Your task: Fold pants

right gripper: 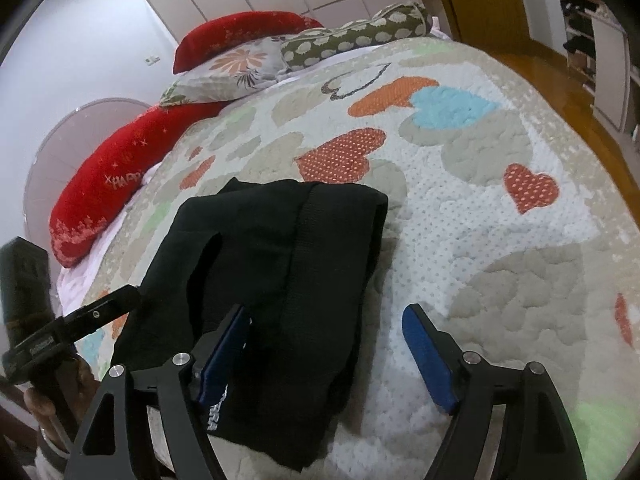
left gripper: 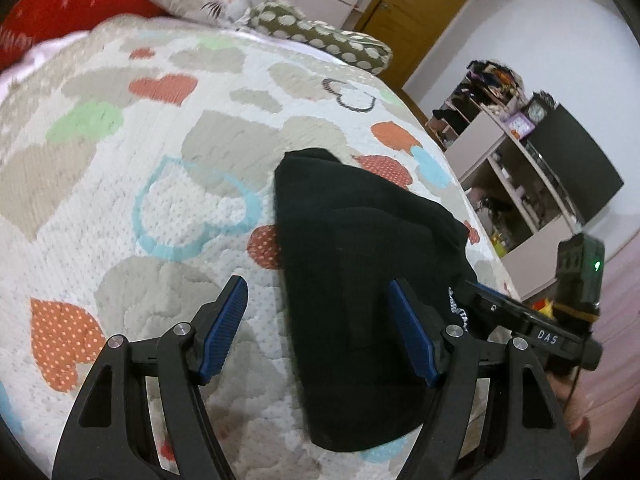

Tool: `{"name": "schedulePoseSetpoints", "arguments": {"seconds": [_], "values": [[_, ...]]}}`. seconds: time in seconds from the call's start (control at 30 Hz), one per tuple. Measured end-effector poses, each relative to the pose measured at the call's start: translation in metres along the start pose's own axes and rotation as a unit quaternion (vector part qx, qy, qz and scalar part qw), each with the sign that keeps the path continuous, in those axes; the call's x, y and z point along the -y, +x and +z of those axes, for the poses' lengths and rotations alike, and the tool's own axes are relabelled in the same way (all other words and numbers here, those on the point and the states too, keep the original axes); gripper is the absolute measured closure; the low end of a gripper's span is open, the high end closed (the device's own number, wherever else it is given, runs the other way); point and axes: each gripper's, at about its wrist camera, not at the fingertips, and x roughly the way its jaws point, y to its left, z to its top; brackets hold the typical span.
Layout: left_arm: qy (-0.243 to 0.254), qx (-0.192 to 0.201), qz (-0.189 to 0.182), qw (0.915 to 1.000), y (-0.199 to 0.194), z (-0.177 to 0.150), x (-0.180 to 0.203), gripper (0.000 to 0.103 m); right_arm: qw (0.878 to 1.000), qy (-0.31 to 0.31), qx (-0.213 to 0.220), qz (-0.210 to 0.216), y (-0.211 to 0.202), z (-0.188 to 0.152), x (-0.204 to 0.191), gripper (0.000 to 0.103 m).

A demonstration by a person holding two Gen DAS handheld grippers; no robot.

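Room: white walls, a wooden door [left gripper: 416, 8] and an open shelf unit [left gripper: 508, 184] crowded with small items are seen past the bed; a dark screen [left gripper: 576, 176] is mounted beside the shelves.
Bed: a quilted cover [left gripper: 120, 208] printed with orange, blue, green and beige hearts is spread across it.
Pillows: two red cushions [right gripper: 120, 184], a floral pillow [right gripper: 228, 68] and a spotted olive bolster [right gripper: 352, 38] are lined up along the far edge of the bed.
Pants: the black pants [left gripper: 360, 280] are laid on the quilt in a folded, layered bundle near the bed's edge; white lettering is visible on the cloth close to the near end, too small to be read in full.
Left hand-held gripper [left gripper: 320, 328]: the jaws are held wide apart above the near end of the pants; one blue pad [left gripper: 226, 324] is seen over bare quilt, the other over the black cloth. No fabric is pinched between them.
Right hand-held gripper [right gripper: 332, 356]: the jaws are likewise spread apart; the left blue pad [right gripper: 224, 356] is set against the black fabric, the right one over the quilt. Nothing is clamped.
Relation: each tool is caught at the edge of the other's view, both being held by the same near end of the bundle.
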Motion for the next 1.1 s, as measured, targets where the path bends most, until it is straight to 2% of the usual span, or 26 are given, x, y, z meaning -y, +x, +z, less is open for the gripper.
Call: {"name": "schedulePoseSetpoints", "arguments": {"seconds": [0.23, 0.3, 0.43, 0.47, 0.5, 0.53, 0.57, 0.6, 0.67, 0.77, 0.83, 0.97, 1.1], "values": [[0.002, -0.031, -0.025, 0.9992, 0.027, 0.002, 0.004, 0.03, 0.999, -0.021, 0.008, 0.045, 0.017, 0.004, -0.003, 0.015], [0.001, -0.033, -0.029, 0.999, 0.034, 0.003, 0.006, 0.023, 0.998, -0.027, 0.015, 0.061, 0.022, 0.006, -0.004, 0.011], [0.008, -0.034, -0.026, 0.999, 0.04, 0.007, 0.011, 0.022, 0.996, -0.027, 0.026, 0.081, 0.031, 0.011, -0.006, 0.011], [0.011, -0.036, -0.027, 0.9989, 0.042, 0.008, 0.011, 0.022, 0.996, -0.025, 0.027, 0.084, 0.032, 0.012, -0.007, 0.019], [0.015, -0.037, -0.029, 0.9988, 0.042, 0.008, 0.013, 0.022, 0.996, -0.024, 0.027, 0.085, 0.032, 0.013, -0.007, 0.034], [0.02, -0.038, -0.031, 0.9986, 0.043, 0.007, 0.014, 0.025, 0.996, -0.02, 0.027, 0.087, 0.033, 0.013, -0.006, 0.038], [0.023, -0.038, -0.034, 0.9984, 0.043, 0.007, 0.015, 0.034, 0.995, -0.011, 0.029, 0.09, 0.032, 0.012, -0.004, 0.045], [0.027, -0.035, -0.033, 0.9985, 0.041, 0.006, 0.016, 0.036, 0.995, -0.004, 0.029, 0.091, 0.031, 0.012, -0.003, 0.051], [0.033, -0.029, -0.031, 0.9986, 0.038, 0.006, 0.018, 0.047, 0.994, 0.008, 0.03, 0.101, 0.026, 0.012, -0.002, 0.058], [0.04, -0.019, -0.035, 0.9984, 0.024, 0.009, 0.022, 0.061, 0.994, -0.009, 0.034, 0.102, 0.015, 0.014, -0.018, 0.06], [0.05, -0.012, -0.038, 0.998, 0.013, 0.011, 0.025, 0.064, 0.992, -0.016, 0.04, 0.117, 0.006, 0.019, -0.03, 0.062], [0.056, 0.012, -0.028, 0.998, -0.011, 0.02, 0.022, 0.064, 0.989, -0.034, 0.045, 0.136, -0.003, 0.031, -0.055, 0.062], [0.04, 0.034, -0.019, 0.9985, -0.04, 0.039, -0.002, 0.064, 0.985, -0.054, 0.037, 0.16, 0.003, 0.043, -0.088, 0.063]]}}
